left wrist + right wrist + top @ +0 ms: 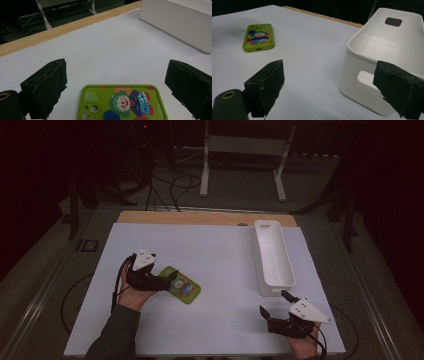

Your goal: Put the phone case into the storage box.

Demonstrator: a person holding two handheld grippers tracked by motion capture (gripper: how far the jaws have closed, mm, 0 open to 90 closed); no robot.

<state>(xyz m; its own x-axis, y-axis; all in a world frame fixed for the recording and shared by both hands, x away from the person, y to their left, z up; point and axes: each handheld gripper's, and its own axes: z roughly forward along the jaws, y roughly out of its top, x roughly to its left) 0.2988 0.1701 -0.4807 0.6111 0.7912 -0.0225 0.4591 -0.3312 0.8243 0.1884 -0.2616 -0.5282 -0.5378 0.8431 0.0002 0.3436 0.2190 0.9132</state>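
Observation:
A green phone case (pixel 184 286) with a cartoon clown on it lies flat on the white table, left of centre. My left gripper (pixel 167 280) is at the case's left end, level with the table. In the left gripper view its jaws stand open (pixel 117 68) with the camera end of the case (pixel 122 102) between them, and the pads do not touch it. My right gripper (pixel 273 302) rests open near the front right of the table with nothing between its jaws (pixel 329 72). It faces the case (pixel 259 37) from far off.
A long white bin (pixel 260 255) stands lengthwise at the right of the table, its near end just ahead of my right gripper; it looks hollow and bare inside (pixel 362 57). A wooden strip (pixel 200 217) edges the table's far side. A person's forearms enter from below.

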